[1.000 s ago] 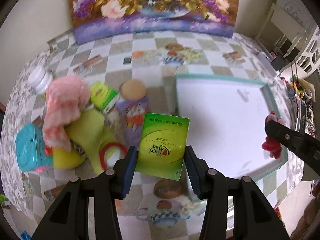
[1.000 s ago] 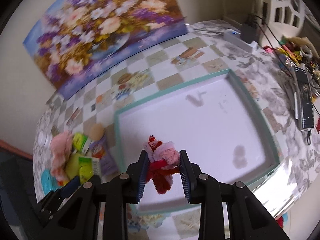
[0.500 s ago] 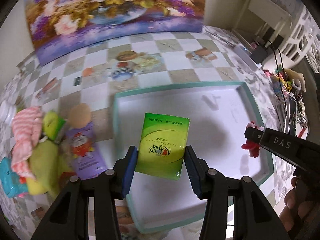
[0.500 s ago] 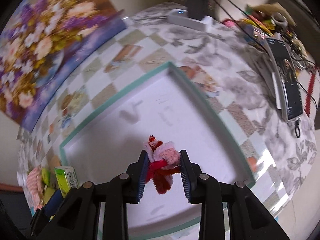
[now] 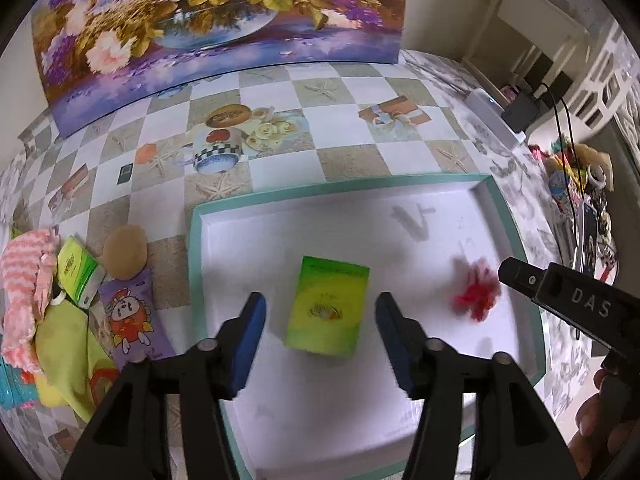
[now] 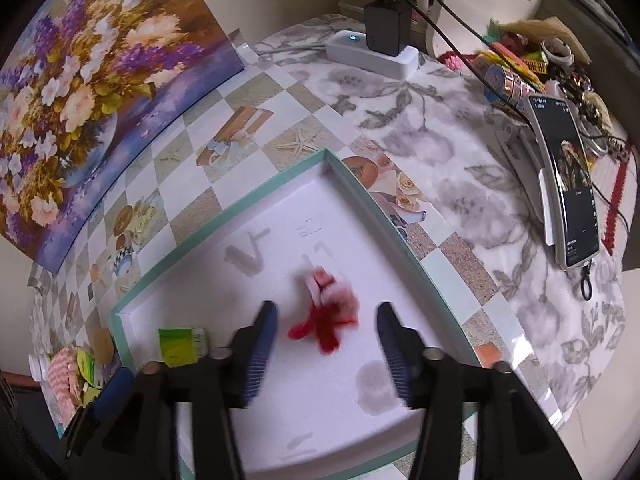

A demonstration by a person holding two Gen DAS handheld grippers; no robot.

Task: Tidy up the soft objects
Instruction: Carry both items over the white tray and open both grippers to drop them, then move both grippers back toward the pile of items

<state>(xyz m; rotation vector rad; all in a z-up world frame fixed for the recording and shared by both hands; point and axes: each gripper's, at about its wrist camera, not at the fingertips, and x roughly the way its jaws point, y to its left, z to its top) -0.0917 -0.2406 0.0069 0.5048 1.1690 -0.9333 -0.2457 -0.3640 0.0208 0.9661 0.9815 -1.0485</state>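
Observation:
A white tray with a teal rim (image 5: 196, 280) lies on the checked tablecloth. A green tissue pack (image 5: 328, 306) is inside it, blurred, free between the fingers of my left gripper (image 5: 320, 300), whose jaws are opening. A red and pink fuzzy toy (image 6: 326, 316) is on the tray floor, also blurred, and my right gripper (image 6: 326, 308) is opening above it without touching it. In the left wrist view the toy (image 5: 476, 292) sits right of the pack, beside one finger of the right gripper (image 5: 520, 276). The right wrist view shows the pack (image 6: 182, 344) at the tray's left.
Left of the tray lies a pile: a pink striped cloth (image 5: 24, 280), another green pack (image 5: 76, 276), a purple pack (image 5: 128, 320), a yellow-green soft toy (image 5: 68, 344). A flower painting (image 5: 224, 20) leans at the back. A power strip (image 6: 372, 54) and phone (image 6: 568, 176) are right.
Both grippers moved from the pile side to above the tray, then opened. The green pack and the red toy left the pads and dropped into the tray.

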